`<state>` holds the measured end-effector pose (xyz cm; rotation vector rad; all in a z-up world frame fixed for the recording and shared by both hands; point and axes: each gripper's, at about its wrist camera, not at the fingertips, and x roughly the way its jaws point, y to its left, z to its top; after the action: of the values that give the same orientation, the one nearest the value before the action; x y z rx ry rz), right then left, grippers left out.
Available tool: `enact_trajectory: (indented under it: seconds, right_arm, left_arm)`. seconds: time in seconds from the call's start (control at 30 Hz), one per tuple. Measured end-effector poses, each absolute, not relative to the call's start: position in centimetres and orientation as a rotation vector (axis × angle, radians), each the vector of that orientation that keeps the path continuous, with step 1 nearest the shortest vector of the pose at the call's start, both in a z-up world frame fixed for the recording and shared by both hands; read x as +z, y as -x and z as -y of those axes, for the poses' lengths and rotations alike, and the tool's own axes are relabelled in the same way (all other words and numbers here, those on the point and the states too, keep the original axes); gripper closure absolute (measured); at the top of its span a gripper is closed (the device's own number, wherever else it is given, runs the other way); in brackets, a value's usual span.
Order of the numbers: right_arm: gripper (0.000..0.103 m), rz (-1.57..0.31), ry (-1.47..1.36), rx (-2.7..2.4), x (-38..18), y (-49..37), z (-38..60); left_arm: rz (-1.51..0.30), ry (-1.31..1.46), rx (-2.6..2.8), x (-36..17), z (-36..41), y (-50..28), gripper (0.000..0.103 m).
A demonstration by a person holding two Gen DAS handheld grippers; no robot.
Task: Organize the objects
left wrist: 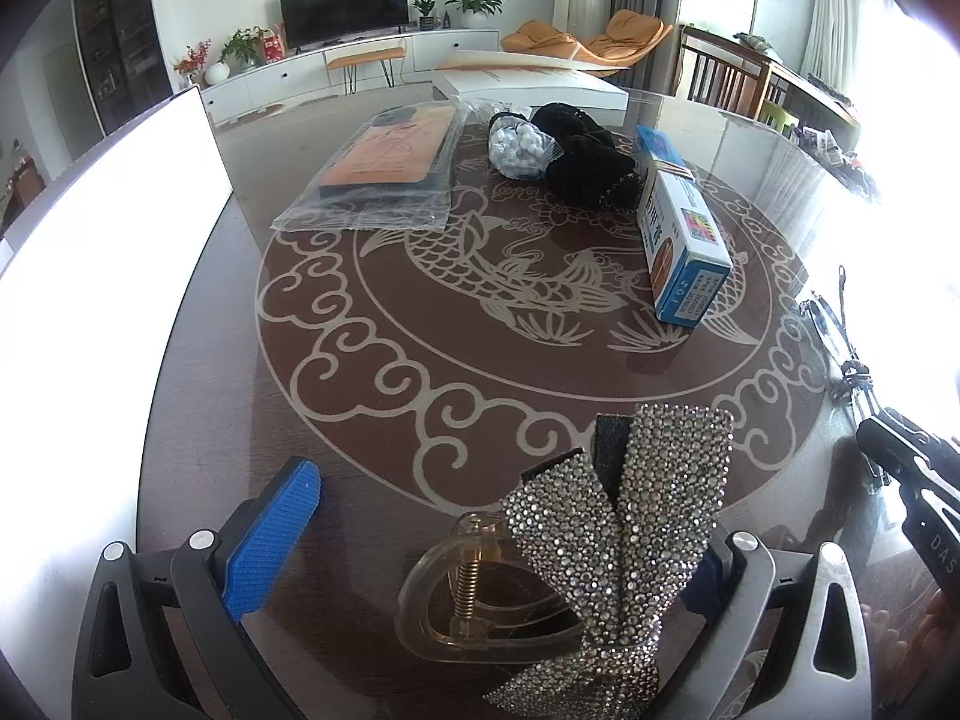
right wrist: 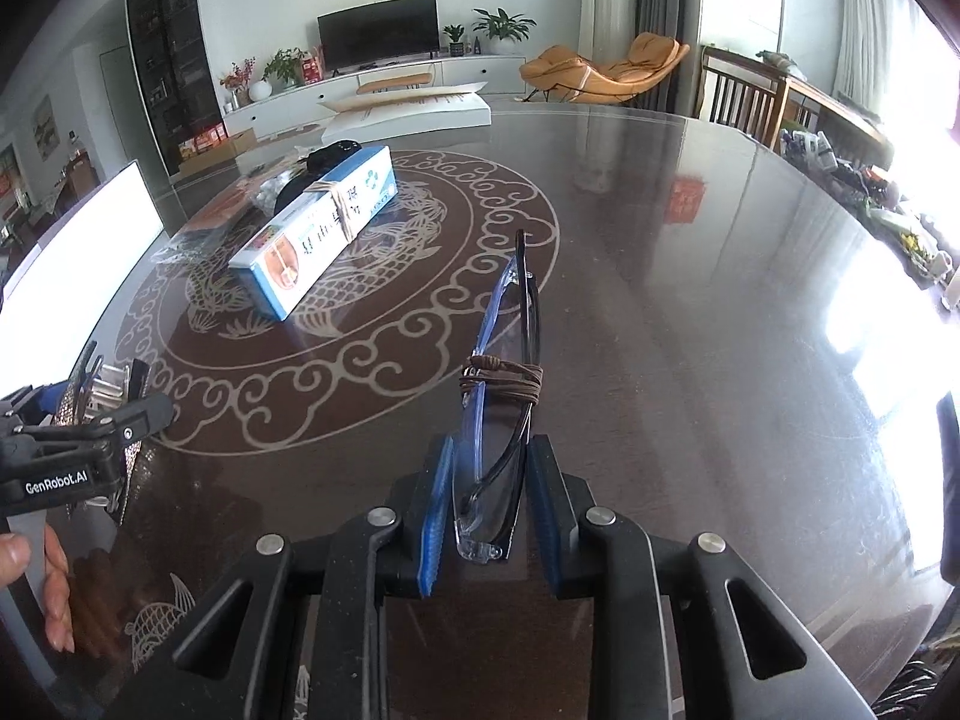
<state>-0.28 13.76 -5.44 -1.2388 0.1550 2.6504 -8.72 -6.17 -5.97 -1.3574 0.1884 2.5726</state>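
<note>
A rhinestone bow hair clip (left wrist: 624, 528) with a clear claw sits between the fingers of my left gripper (left wrist: 510, 516). It is close to the right finger, which it mostly hides. The left blue pad (left wrist: 270, 540) stands well clear of the clip, so the jaws are wide open. In the right wrist view my right gripper (right wrist: 492, 444) is shut on a pair of folded glasses (right wrist: 504, 360), blue and black framed and bound with a brown cord. The glasses stick out forward over the glass tabletop. The left gripper (right wrist: 90, 426) shows at the left edge of that view, with the clip beside it.
On the round carp-patterned table (left wrist: 420, 360) lie a blue-and-white box (left wrist: 678, 228) with a rubber band, a black fabric item (left wrist: 588, 162), a bag of white beads (left wrist: 519, 147) and a bagged orange item (left wrist: 384, 168). A white panel (left wrist: 108, 228) stands left, and a flat white box (left wrist: 528, 81) lies far back.
</note>
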Motion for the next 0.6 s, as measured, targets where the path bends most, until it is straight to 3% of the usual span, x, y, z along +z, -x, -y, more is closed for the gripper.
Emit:
enact_trajectory:
  seconds: [0.13, 0.6]
  right_arm:
    - [0.03, -0.103, 1.254, 2.639, -5.5, 1.1, -13.2]
    - [0.013, -0.118, 1.303, 2.605, -5.9, 1.6, -13.5]
  left_arm:
    - [-0.188, 1.357, 2.573, -6.0, 6.2, 8.7, 0.0]
    - [-0.188, 1.356, 2.573, -6.0, 6.2, 8.7, 0.0]
